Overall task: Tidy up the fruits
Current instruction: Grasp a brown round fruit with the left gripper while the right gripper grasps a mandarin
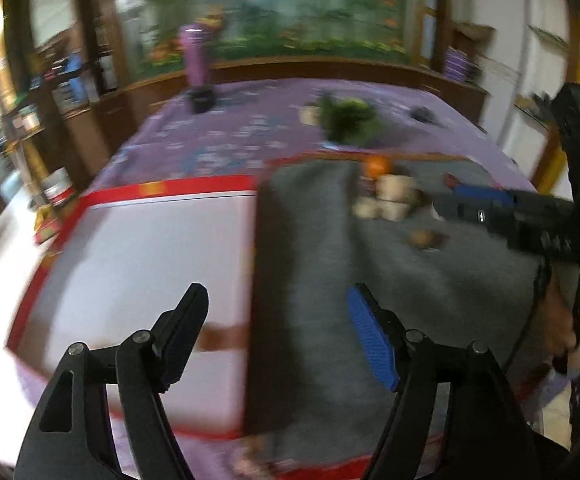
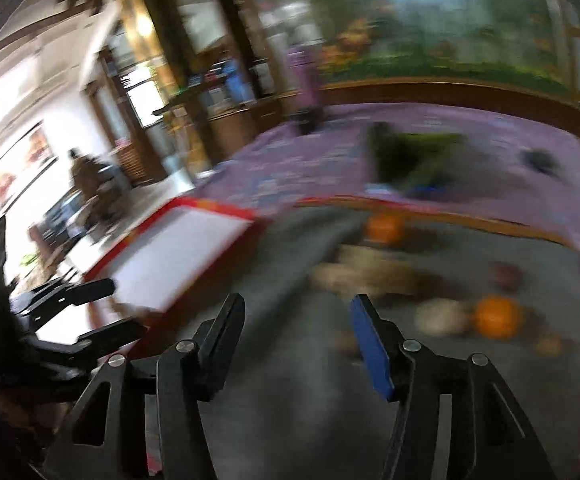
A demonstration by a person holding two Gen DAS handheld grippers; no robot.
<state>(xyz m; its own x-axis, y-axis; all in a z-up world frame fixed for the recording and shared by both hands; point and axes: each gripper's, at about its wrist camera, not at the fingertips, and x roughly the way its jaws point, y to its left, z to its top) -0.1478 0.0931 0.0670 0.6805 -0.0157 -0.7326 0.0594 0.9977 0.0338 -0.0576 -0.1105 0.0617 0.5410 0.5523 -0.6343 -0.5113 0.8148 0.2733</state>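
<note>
Both grippers are hanging open and empty over the grey cloth — the left gripper wide, the right gripper at a moderate gap, nothing between either pair of jaws. Fruits are lying loose on the far right of that cloth: an orange near, another orange farther. Left of the cloth, the red-rimmed white tray is sitting bare — probably the sorting destination.
</note>
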